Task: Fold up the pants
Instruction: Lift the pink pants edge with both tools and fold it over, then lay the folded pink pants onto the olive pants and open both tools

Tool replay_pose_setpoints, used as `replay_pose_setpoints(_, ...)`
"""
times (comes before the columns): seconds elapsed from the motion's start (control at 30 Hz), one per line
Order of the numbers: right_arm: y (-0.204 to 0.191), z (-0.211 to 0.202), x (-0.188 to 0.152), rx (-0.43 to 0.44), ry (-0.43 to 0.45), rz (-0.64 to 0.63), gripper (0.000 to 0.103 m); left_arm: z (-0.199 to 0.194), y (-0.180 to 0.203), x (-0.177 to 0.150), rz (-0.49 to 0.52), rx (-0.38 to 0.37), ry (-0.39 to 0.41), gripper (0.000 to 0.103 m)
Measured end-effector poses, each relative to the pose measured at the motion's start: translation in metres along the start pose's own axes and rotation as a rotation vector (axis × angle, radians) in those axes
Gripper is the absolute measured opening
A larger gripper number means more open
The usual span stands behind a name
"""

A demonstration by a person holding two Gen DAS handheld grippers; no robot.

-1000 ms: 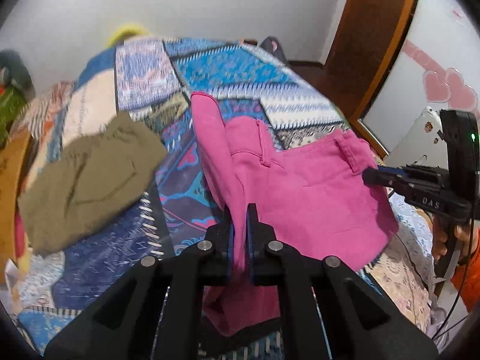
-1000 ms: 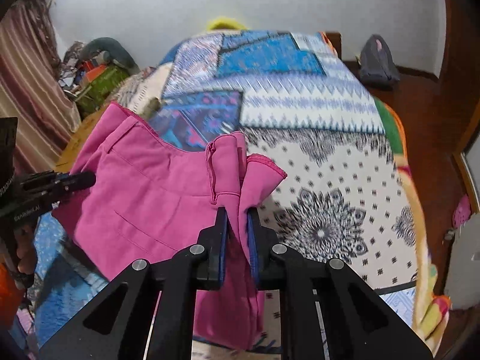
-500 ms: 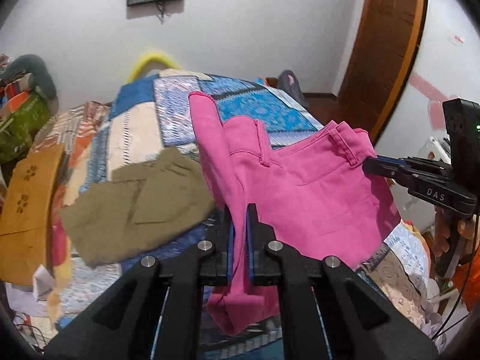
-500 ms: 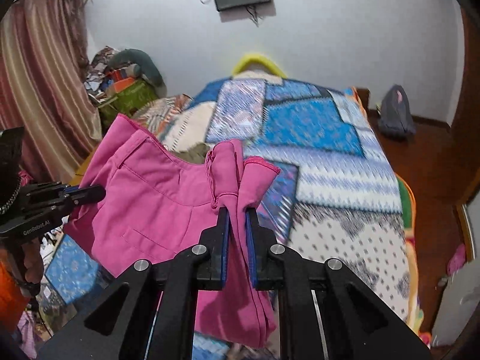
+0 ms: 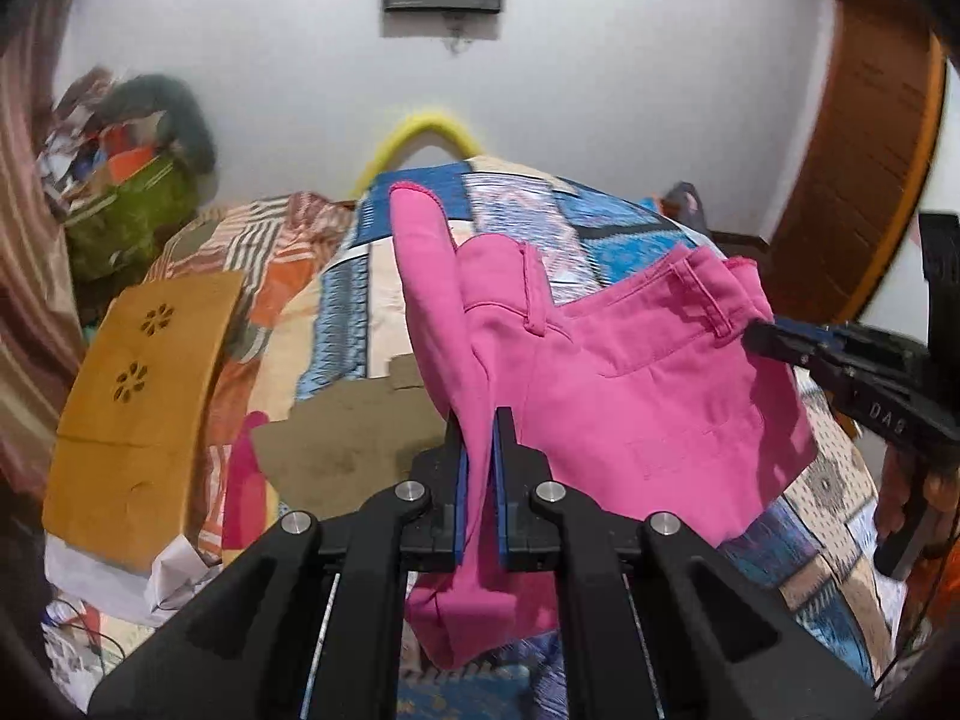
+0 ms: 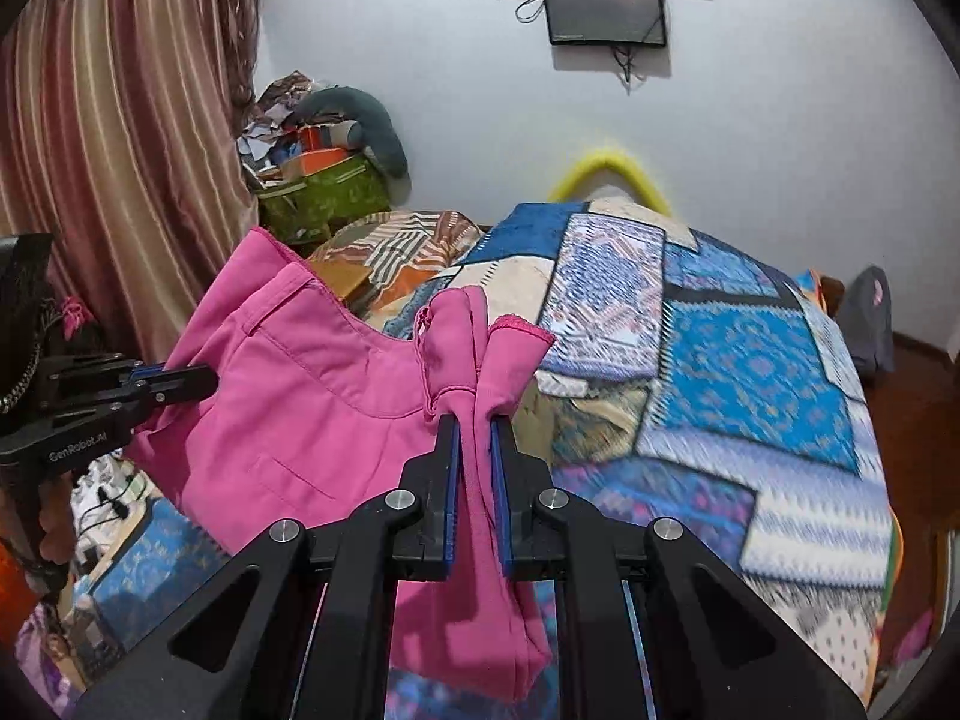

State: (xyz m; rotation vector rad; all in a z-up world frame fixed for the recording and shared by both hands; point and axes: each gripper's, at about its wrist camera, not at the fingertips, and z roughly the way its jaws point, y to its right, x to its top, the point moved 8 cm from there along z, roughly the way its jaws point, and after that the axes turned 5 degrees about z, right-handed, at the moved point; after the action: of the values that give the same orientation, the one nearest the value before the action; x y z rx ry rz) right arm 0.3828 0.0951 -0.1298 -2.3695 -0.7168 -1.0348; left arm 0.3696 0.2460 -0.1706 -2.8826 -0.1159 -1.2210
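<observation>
Pink pants (image 5: 630,396) hang in the air above the bed, stretched by the waistband between both grippers. My left gripper (image 5: 478,420) is shut on one end of the waistband, with cloth hanging below its jaws. My right gripper (image 6: 474,429) is shut on the other end of the pink pants (image 6: 312,396). The right gripper also shows at the right of the left wrist view (image 5: 756,339), and the left gripper at the left of the right wrist view (image 6: 204,378). The legs below are hidden.
A patchwork quilt (image 6: 750,372) covers the bed below. Olive pants (image 5: 354,438) lie on it to the left. A wooden board (image 5: 138,408) leans at the bed's left side. Clutter (image 6: 318,180) and a curtain (image 6: 114,138) stand far left; a wooden door (image 5: 864,168) is right.
Both grippers have lifted the pink pants up off the quilt. The views have tilted up toward the far wall and its screen.
</observation>
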Motion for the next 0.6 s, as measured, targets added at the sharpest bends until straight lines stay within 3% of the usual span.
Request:
replay_pose_setpoints(0.33,-0.013,0.089,0.002,-0.005,-0.055,0.012,0.004,0.079,-0.062,-0.009,-0.045,0.063,-0.076,0.006)
replay_pose_setpoints(0.43,-0.014,0.114,-0.002,-0.01,-0.08,0.01,0.004,0.109,-0.071,-0.026,-0.046,0.054,-0.128,0.006)
replay_pose_setpoints(0.6,-0.011,0.149,-0.027,-0.013,-0.199,0.009,0.004,0.151,-0.095,-0.068,-0.065,0.127,-0.224,0.006)
